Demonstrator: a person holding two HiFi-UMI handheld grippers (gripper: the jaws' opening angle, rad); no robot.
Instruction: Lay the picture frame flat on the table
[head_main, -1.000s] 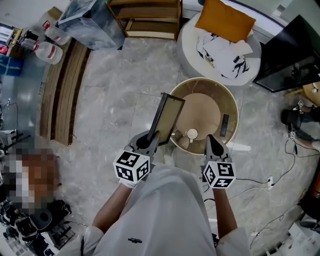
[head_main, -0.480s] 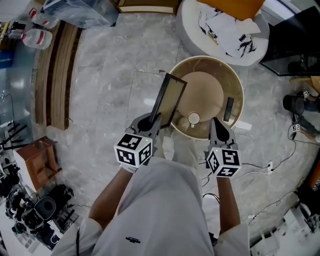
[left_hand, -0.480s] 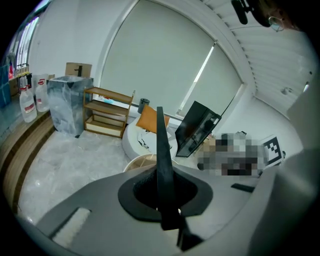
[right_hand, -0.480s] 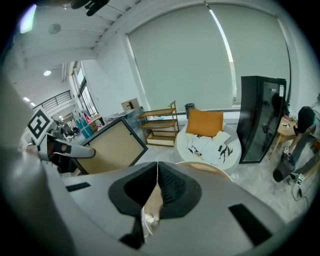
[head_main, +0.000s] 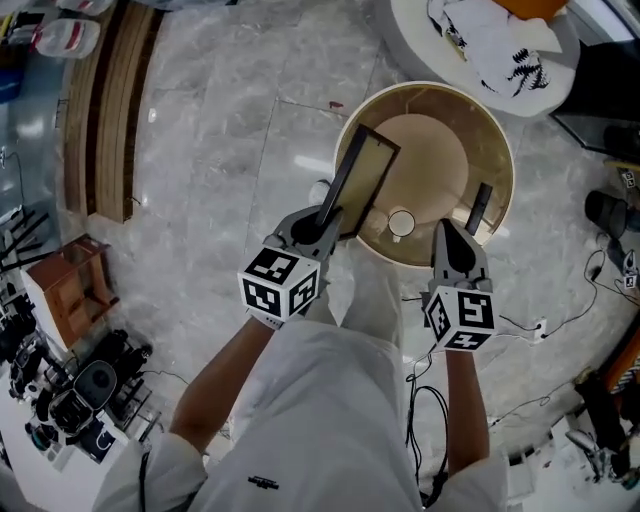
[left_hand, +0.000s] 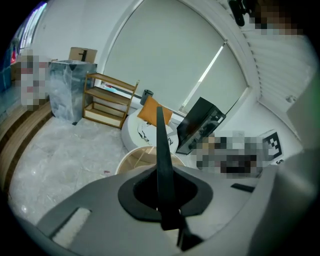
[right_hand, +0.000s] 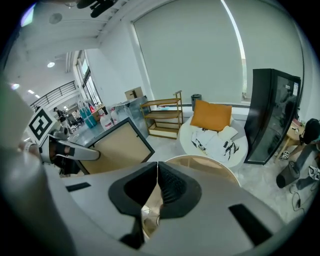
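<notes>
The picture frame (head_main: 364, 176) has a thin black border and a tan panel. It stands tilted on edge over the left part of the round tan table (head_main: 497, 139). My left gripper (head_main: 324, 222) is shut on its lower corner. In the left gripper view the frame (left_hand: 162, 145) shows edge-on, running up between the pads of the left gripper (left_hand: 164, 189). My right gripper (head_main: 449, 232) hovers at the table's near right rim, shut and empty. In the right gripper view the right gripper (right_hand: 157, 167) has its pads together, with the frame (right_hand: 118, 145) to its left.
On the table lie a small white round cup (head_main: 401, 222) and a black remote (head_main: 479, 207). A white round seat (head_main: 480, 40) with patterned cloth stands beyond it. Wooden planks (head_main: 108, 110) lie far left, camera gear (head_main: 70, 395) lower left, cables (head_main: 530, 330) on the marble floor at right.
The head view has swung so the table sits higher and further right. The frame, still gripped, now reaches a little farther in over the table's left side. The right gripper stays shut.
</notes>
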